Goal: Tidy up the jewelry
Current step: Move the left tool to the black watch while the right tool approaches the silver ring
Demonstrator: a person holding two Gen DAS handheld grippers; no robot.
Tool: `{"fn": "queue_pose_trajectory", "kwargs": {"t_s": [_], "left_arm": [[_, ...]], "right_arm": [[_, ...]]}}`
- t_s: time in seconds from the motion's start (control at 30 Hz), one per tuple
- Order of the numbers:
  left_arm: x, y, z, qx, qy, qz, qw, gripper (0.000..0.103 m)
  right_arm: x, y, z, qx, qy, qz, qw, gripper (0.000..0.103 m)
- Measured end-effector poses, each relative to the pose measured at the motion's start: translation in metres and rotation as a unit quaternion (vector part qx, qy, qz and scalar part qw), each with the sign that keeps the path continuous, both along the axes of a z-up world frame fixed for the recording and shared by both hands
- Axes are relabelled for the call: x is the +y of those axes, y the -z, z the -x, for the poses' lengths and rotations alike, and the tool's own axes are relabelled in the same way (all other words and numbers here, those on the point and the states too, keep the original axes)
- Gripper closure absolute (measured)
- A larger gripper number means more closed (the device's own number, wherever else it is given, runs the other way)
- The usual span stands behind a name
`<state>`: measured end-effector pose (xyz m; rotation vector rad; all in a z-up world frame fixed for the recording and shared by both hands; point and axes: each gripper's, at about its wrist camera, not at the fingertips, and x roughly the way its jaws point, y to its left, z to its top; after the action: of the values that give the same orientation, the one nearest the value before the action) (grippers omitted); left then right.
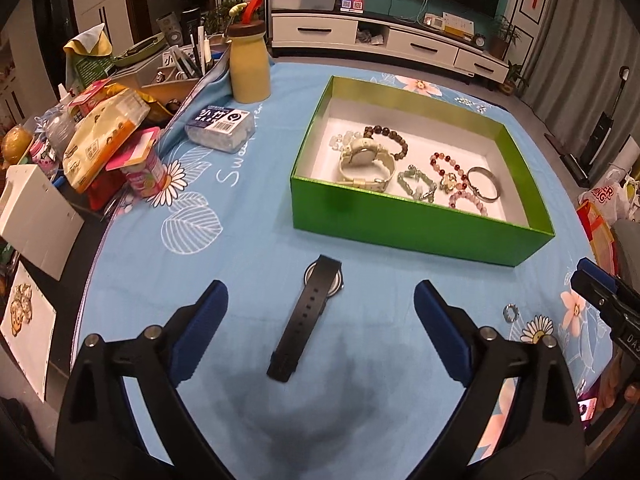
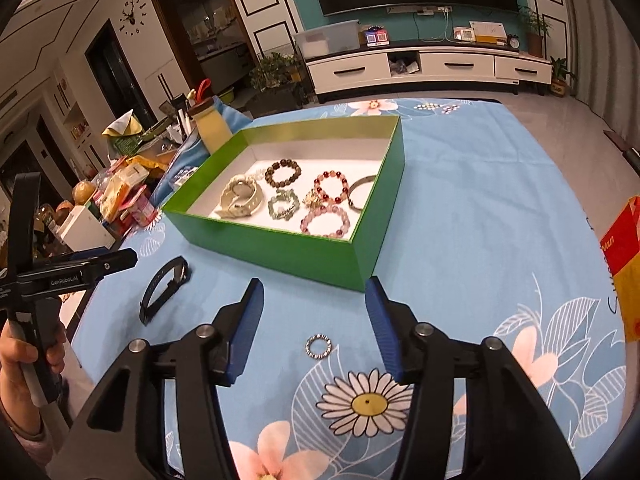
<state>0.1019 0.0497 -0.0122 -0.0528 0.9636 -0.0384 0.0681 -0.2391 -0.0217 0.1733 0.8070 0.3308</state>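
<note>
A black watch (image 1: 308,316) lies flat on the blue floral cloth, between the wide-open fingers of my left gripper (image 1: 320,308), untouched. It also shows at the left of the right wrist view as the black watch (image 2: 164,288). A small silver ring (image 2: 318,346) rests on the cloth between the parted fingers of my right gripper (image 2: 314,308), which is open and not touching it; the same ring (image 1: 511,313) appears at the right in the left wrist view. The green box (image 1: 400,224) holds a cream watch (image 1: 366,164), bead bracelets (image 1: 386,140) and a silver bangle (image 1: 484,184).
Snack packets, a pink cup (image 1: 146,172), a yellow bottle (image 1: 249,68) and a tissue pack (image 1: 220,128) crowd the table's left side. A white box (image 1: 36,216) stands at the left edge. A red and yellow bag (image 2: 624,264) sits at the right.
</note>
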Motion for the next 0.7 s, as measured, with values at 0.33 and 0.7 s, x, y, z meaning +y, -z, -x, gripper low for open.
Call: {"fn": "queue_pose_trajectory", "kwargs": {"t_s": [0.33, 0.7], "left_arm": [[0.004, 0.011, 0.014, 0.011, -0.006, 0.007, 0.9999, 0.006], [0.019, 0.037, 0.021, 0.037, -0.023, 0.016, 0.9989, 0.006]], "right_arm": [[0.011, 0.008, 0.009, 0.008, -0.012, 0.021, 1.000, 0.044], [0.014, 0.033, 0.014, 0.034, -0.006, 0.052, 0.998, 0.044]]}}
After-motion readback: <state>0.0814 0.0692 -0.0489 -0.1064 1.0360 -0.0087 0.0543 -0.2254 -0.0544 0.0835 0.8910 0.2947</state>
